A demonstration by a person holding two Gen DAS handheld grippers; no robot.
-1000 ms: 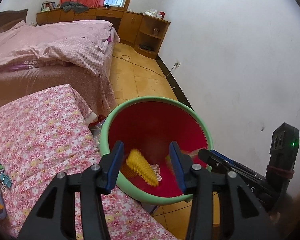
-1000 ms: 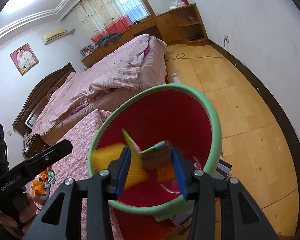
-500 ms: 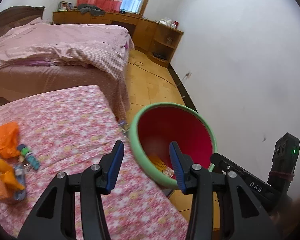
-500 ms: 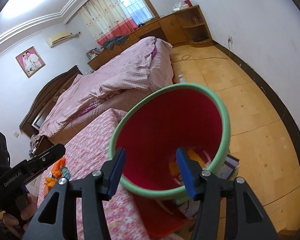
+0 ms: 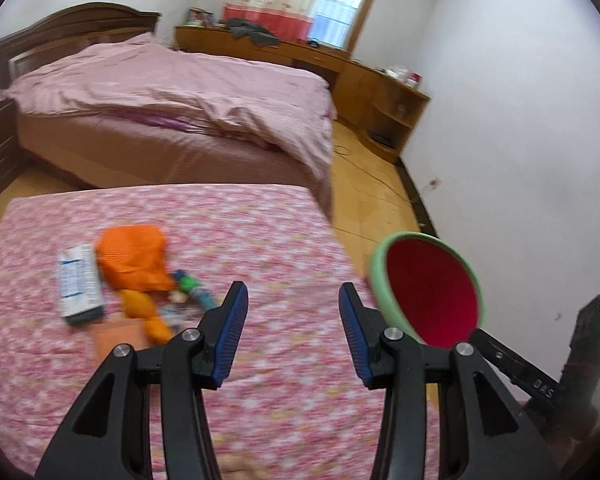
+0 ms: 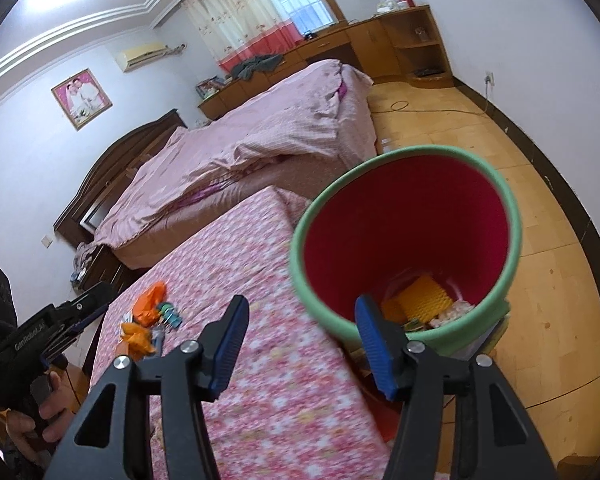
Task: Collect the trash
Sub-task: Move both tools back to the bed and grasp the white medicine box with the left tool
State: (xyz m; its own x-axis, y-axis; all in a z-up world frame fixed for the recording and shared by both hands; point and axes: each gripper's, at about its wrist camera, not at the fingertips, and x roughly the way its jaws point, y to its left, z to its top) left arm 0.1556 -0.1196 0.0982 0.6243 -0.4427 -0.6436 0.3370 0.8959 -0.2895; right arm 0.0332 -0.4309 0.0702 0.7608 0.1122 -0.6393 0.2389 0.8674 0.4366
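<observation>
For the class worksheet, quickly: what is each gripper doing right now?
Left gripper: open, holding nothing.
Right gripper: open, holding nothing.

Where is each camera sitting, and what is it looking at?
Left wrist: sits on the left gripper, facing across the floral table at the trash pile and the bed; its two open fingers show, and the right gripper's body at lower right.
Right wrist: sits on the right gripper, tilted, facing the bin beside the table; its two open fingers show, plus the person's left hand on the left gripper.
Both views share the table, trash pile, bin, bed and window.
</observation>
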